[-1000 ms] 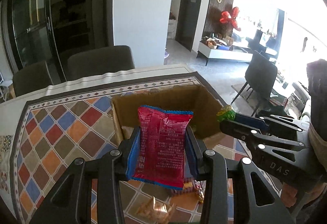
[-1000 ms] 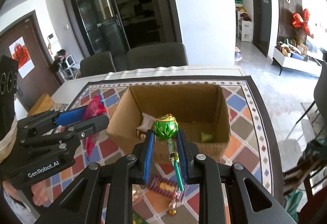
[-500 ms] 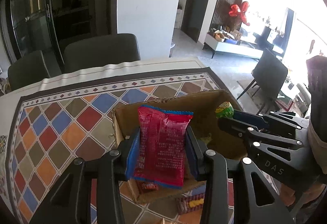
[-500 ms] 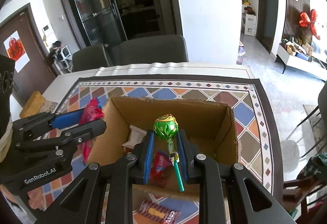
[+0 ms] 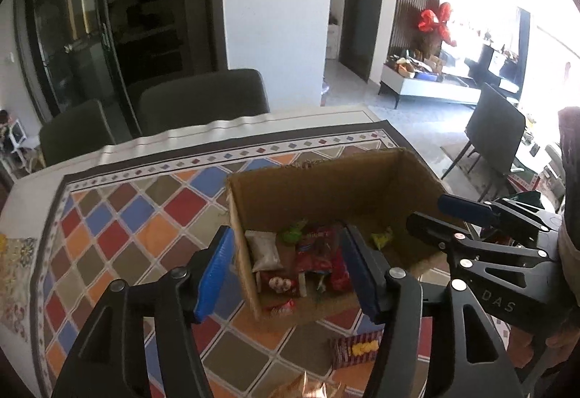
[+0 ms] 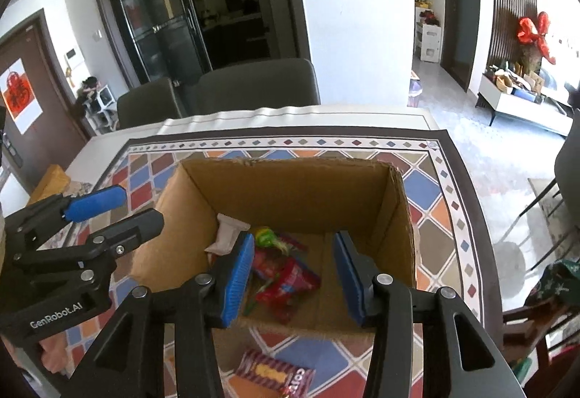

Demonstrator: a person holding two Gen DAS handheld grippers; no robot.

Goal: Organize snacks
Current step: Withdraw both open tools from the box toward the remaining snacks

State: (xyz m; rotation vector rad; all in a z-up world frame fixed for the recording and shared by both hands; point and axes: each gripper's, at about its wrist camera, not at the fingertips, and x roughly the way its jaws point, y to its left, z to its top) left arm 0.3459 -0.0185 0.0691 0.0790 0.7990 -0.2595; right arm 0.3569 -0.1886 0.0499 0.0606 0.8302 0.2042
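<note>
Both tools over the cardboard box [image 6: 290, 191]. My left tool [image 5: 286, 267] stands wide, jaws just opened, nothing between the pads; red snack packet [image 5: 319, 253] lies in the box below, at 12 o'clock from it. My right tool [image 6: 293, 274] is partly spread, just opened, empty; green lollipop [image 6: 266, 237] rests in the box at 11 o'clock. Another packet [image 6: 275, 372] lies on the counter [image 6: 431, 187] at 6 o'clock.

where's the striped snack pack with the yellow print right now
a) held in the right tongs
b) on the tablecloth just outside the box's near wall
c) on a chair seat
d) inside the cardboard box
b: the striped snack pack lies flat on the tablecloth in front of the near wall of the cardboard box, and the right tongs are open with nothing between the pads.
</note>
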